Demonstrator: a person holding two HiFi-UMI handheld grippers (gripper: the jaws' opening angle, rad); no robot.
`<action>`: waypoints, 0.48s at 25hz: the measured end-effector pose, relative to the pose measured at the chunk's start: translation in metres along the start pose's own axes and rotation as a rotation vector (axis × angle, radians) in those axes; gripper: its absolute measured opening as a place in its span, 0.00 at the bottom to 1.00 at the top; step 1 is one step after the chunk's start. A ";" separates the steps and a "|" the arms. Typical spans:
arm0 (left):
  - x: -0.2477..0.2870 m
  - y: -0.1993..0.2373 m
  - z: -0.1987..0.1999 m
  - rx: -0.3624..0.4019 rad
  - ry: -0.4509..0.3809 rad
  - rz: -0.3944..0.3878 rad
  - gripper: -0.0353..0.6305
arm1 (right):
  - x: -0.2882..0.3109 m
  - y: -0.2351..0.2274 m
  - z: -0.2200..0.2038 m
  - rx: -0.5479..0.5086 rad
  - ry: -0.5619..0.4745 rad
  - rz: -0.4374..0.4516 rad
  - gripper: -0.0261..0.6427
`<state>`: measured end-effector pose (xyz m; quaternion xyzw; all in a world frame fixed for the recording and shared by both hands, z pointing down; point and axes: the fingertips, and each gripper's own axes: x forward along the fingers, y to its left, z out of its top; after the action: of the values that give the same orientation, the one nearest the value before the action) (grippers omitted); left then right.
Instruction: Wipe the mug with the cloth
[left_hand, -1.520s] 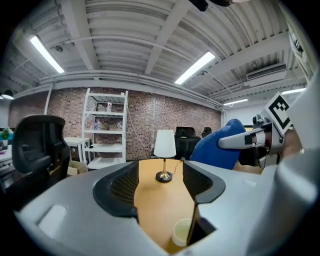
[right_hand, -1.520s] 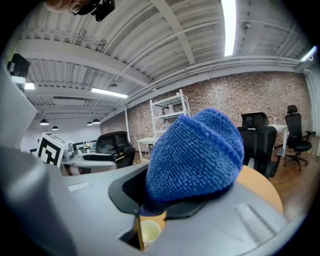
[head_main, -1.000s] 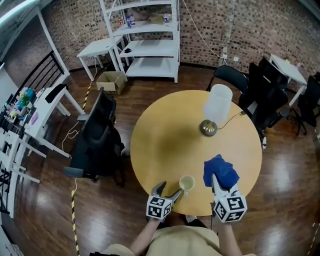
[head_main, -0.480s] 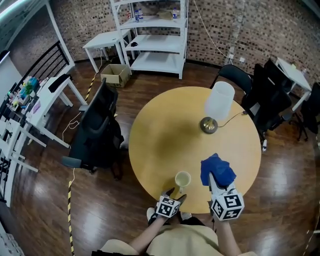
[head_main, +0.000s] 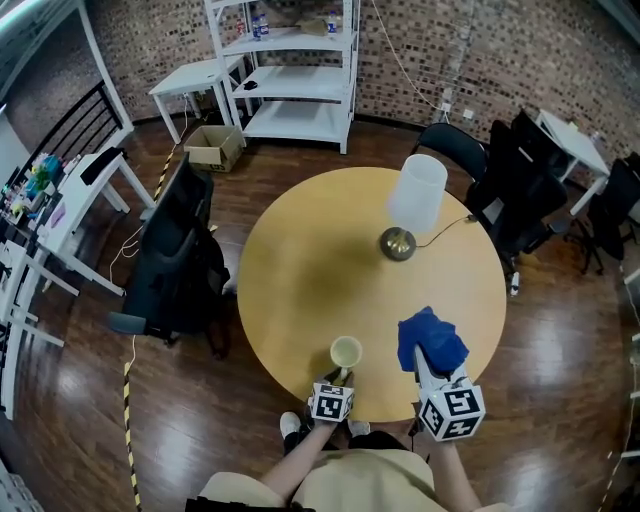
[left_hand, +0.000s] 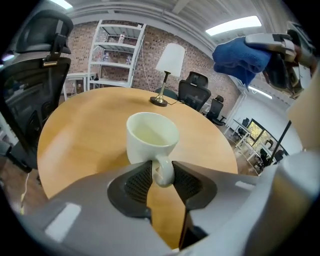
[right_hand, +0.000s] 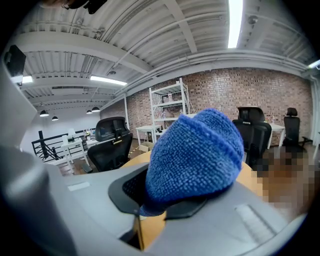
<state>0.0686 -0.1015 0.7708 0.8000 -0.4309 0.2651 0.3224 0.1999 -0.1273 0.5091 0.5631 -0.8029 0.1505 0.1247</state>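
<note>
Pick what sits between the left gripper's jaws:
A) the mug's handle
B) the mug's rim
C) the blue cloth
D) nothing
A: the left gripper is closing its jaws on the handle of the mug; the cloth is clamped in the right gripper.

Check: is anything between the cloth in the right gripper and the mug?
Nothing visible. Only bare table separates the blue cloth, clamped in the right gripper, from the mug, whose handle sits between the left gripper's closing jaws.
</note>
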 end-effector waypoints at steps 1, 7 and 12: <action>0.001 0.001 0.000 -0.007 -0.001 0.007 0.22 | -0.001 -0.001 -0.001 -0.001 0.002 -0.001 0.14; 0.002 0.002 0.005 0.012 0.006 0.086 0.13 | -0.005 -0.003 -0.002 -0.013 0.007 0.011 0.14; 0.008 0.010 0.011 0.044 0.015 0.159 0.13 | -0.002 0.006 0.000 -0.023 0.007 0.034 0.14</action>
<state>0.0653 -0.1180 0.7719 0.7681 -0.4850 0.3051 0.2859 0.1949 -0.1233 0.5080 0.5474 -0.8135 0.1453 0.1317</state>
